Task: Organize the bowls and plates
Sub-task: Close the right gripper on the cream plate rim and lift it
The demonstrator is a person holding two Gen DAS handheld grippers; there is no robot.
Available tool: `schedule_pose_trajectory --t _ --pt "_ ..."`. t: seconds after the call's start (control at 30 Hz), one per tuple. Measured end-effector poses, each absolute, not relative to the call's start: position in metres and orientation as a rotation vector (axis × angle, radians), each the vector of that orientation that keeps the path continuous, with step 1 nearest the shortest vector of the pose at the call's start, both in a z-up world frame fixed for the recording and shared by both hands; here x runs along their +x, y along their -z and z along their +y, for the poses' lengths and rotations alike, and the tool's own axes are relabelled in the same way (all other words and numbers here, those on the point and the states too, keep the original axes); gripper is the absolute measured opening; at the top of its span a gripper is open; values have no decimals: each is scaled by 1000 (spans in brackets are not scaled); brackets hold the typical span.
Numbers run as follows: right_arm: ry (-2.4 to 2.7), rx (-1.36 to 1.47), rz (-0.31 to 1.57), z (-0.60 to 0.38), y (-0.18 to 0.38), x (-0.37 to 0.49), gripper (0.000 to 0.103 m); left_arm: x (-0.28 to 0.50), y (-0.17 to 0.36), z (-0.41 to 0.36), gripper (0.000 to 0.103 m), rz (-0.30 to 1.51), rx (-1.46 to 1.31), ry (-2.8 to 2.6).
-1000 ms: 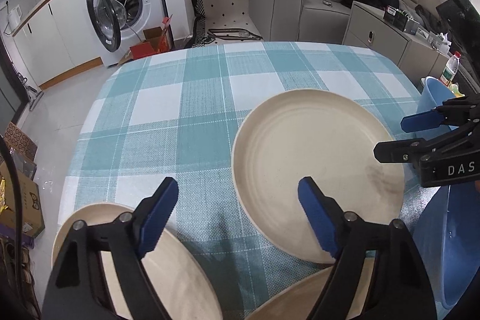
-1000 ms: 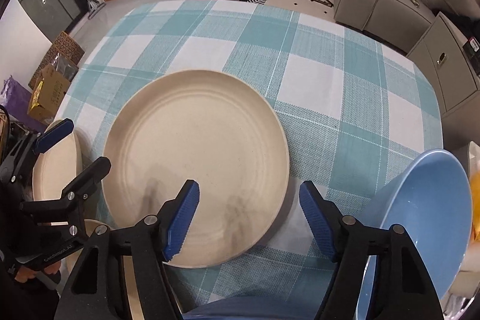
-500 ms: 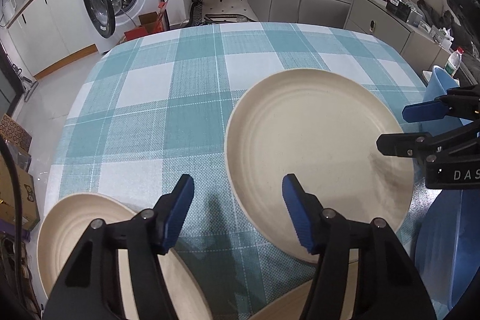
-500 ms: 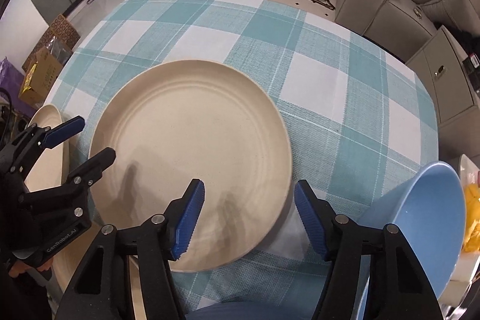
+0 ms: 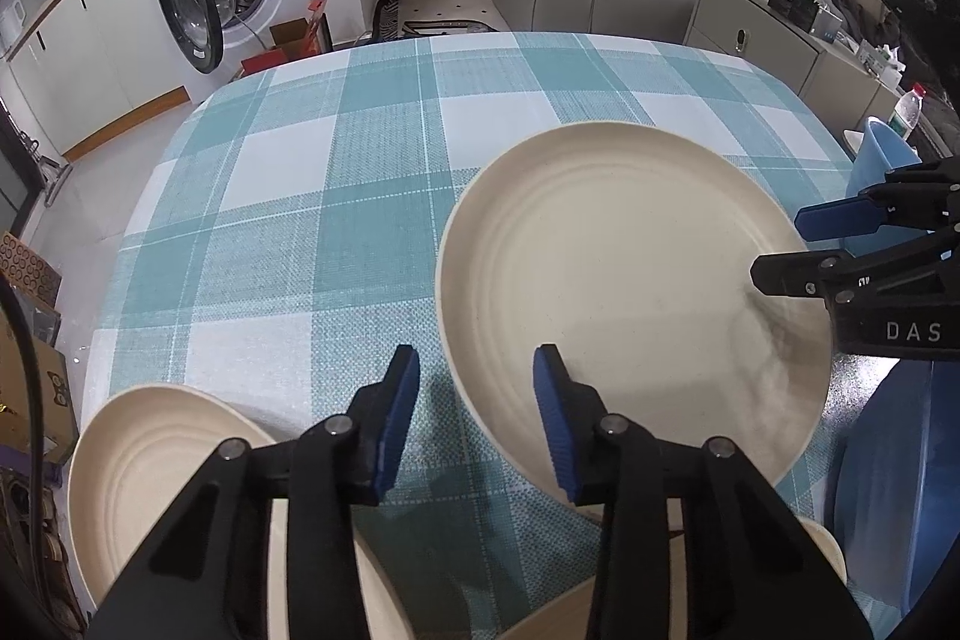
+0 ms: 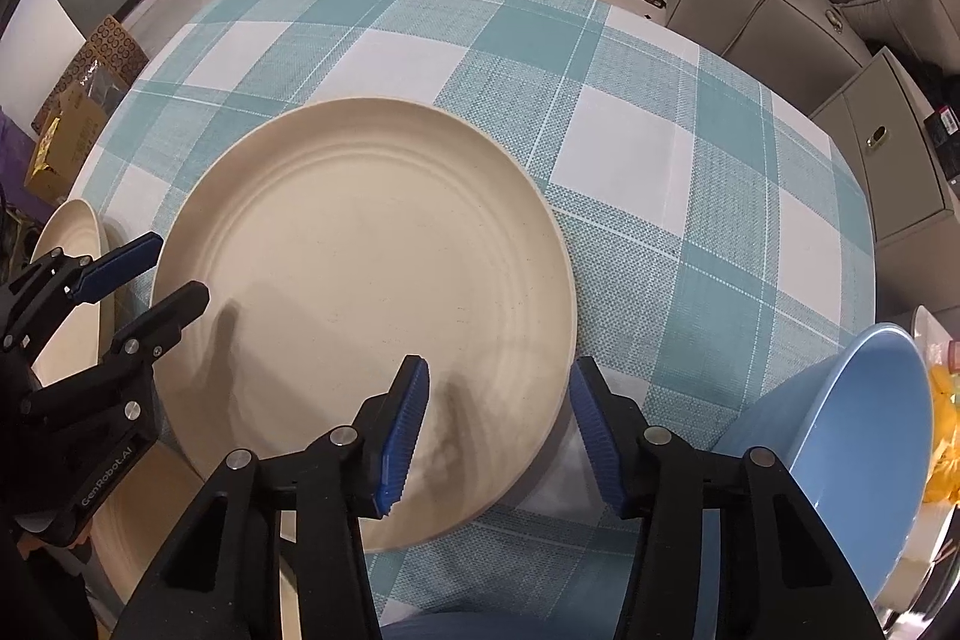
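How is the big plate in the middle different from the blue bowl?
The big plate is cream, and the blue bowl is light blue. The plate is wide and shallow with ring-shaped ridges; the bowl is deeper with smooth, tall walls. The plate sits mid-table, while the bowl sits at the table's near right edge. Both are round, look empty, and rest on the checked tablecloth.

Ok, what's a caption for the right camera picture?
Right gripper open, closing around big cream plate's near rim.

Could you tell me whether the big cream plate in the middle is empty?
Empty: the big cream plate shows only its bare ridged surface and shadows.
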State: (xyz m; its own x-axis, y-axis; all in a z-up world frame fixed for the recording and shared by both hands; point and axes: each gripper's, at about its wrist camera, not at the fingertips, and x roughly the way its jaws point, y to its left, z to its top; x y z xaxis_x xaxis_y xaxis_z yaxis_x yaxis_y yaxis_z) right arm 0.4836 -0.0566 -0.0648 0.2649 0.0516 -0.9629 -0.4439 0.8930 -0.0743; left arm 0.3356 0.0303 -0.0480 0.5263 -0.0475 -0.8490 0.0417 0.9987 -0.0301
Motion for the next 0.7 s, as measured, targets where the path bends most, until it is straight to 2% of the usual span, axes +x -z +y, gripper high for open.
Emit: schedule_pose_trajectory --t 0.23,0.5,0.57,0.63,0.7 --pt "-349 -399 1257 -51 66 481 49 336 49 32 36 1017 -5 43" --pt "-337 -411 1276 -51 74 485 41 337 51 35 36 1022 0 35" --pt "-338 -406 1281 -52 77 485 39 337 51 35 33 1021 4 39" --pt "-335 -411 1280 -52 78 485 37 337 51 34 27 1022 0 44" --pt "-332 -411 1276 -52 78 485 32 338 51 33 25 1021 7 40"
